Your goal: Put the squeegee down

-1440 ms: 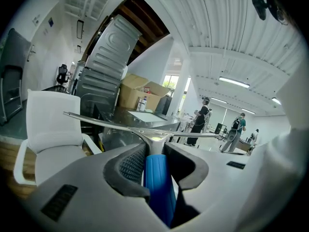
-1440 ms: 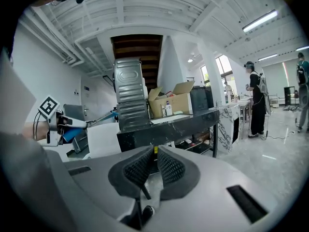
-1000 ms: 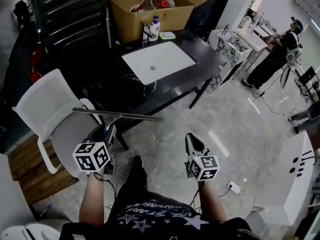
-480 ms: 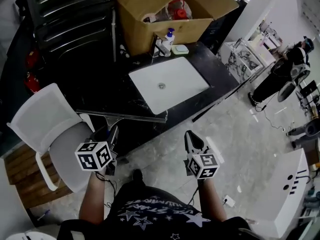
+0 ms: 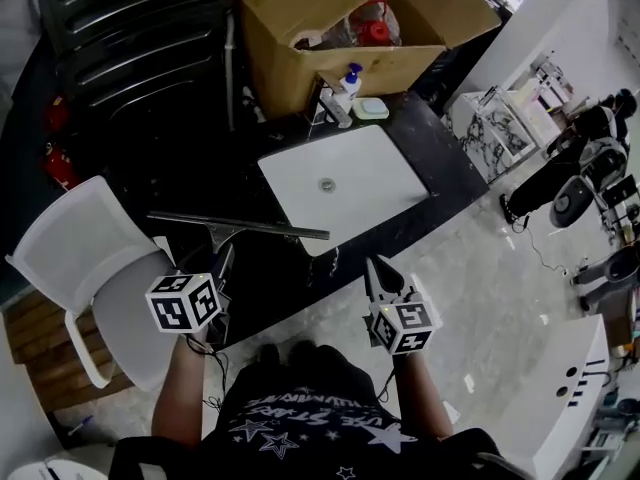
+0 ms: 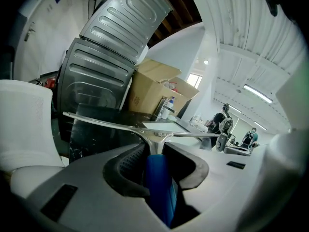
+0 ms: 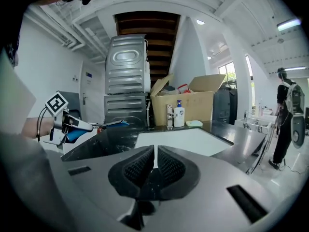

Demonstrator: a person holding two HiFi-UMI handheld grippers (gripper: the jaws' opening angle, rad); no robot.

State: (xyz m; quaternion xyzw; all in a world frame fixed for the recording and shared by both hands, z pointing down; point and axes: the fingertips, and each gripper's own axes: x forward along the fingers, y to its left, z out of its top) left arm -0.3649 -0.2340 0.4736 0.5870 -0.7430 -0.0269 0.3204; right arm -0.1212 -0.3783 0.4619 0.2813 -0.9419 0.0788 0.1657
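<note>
The squeegee (image 5: 240,226) has a long metal blade and a blue handle (image 6: 157,180). My left gripper (image 5: 221,265) is shut on that handle and holds the blade level, crosswise above the near part of the black counter (image 5: 262,280). In the left gripper view the blade (image 6: 140,127) spans the picture in front of the jaws of that gripper (image 6: 154,151). To the right, my right gripper (image 5: 373,268) hangs at the counter's near edge with its jaws together and nothing between them (image 7: 155,153). It points at the white sink basin (image 7: 178,139).
A white basin (image 5: 345,183) is set into the counter, with a faucet (image 5: 331,104), a soap bottle (image 5: 348,80) and a sponge behind it. An open cardboard box (image 5: 330,28) stands further back. A white chair (image 5: 90,258) is at my left. A person (image 5: 575,163) stands far right.
Both grippers have moved forward towards the counter together. The squeegee blade, earlier above the chair and floor, is now over the counter's near part. The grip is unchanged.
</note>
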